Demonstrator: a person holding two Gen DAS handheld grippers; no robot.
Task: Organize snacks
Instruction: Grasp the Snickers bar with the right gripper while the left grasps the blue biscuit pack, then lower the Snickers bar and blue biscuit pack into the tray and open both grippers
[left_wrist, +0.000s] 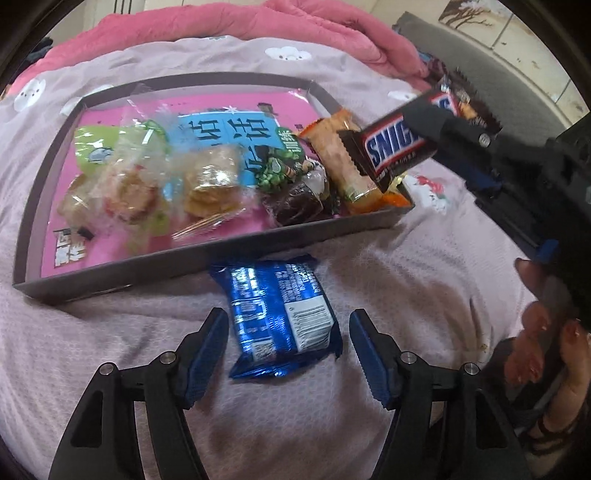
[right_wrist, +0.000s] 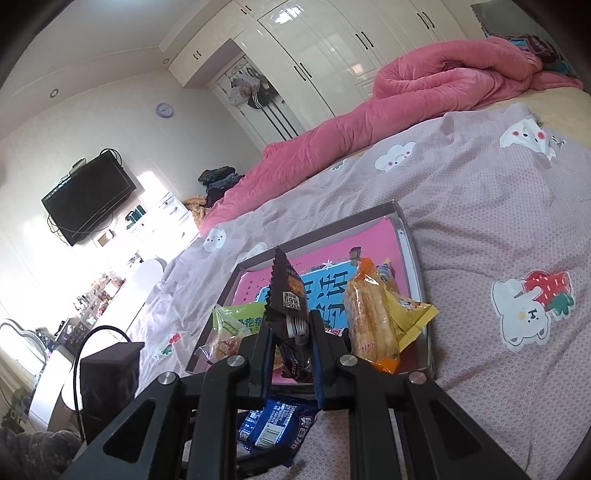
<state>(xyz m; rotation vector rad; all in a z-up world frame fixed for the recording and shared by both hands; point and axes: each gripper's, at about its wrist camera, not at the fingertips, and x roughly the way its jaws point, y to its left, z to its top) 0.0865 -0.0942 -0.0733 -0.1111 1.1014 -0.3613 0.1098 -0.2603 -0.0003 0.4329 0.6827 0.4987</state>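
— It's a bedroom: a bed (left_wrist: 424, 258) under a lilac cover printed with clouds and little bears, a rolled pink quilt (right_wrist: 443, 77) along its far side, white wardrobes (right_wrist: 314, 48) behind, and a dark television (right_wrist: 88, 192) on the wall.

— What's nearest you?

— The left gripper (left_wrist: 288, 343), pointing steeply down at the cover. Its blue-padded fingers (left_wrist: 207, 354) stand spread, one on either side of a blue snack packet (left_wrist: 280, 317) that lies flat on the bed, barcode up. The pads aren't touching it. The packet sits just outside the near edge of the tray (left_wrist: 147, 273).

— And the tray itself?

— A shallow grey box with a pink printed floor. Towards its left end lie clear-wrapped pastries (left_wrist: 129, 192) and a green packet (left_wrist: 92, 147); in the middle is another clear-wrapped cake (left_wrist: 214, 181); by the right end are a dark brownie-like piece (left_wrist: 295, 206) and a long orange wafer packet (left_wrist: 343, 162), close to the right corner.

— The other gripper?

— The right gripper (left_wrist: 428, 125) hangs above that right corner, pressed together on a Snickers bar (left_wrist: 391, 147), pinching it across its middle so both crimped ends stick out. From its own camera the bar stands upright between the fingers (right_wrist: 317, 354). A hand (left_wrist: 546, 332) grips the handle at the right.
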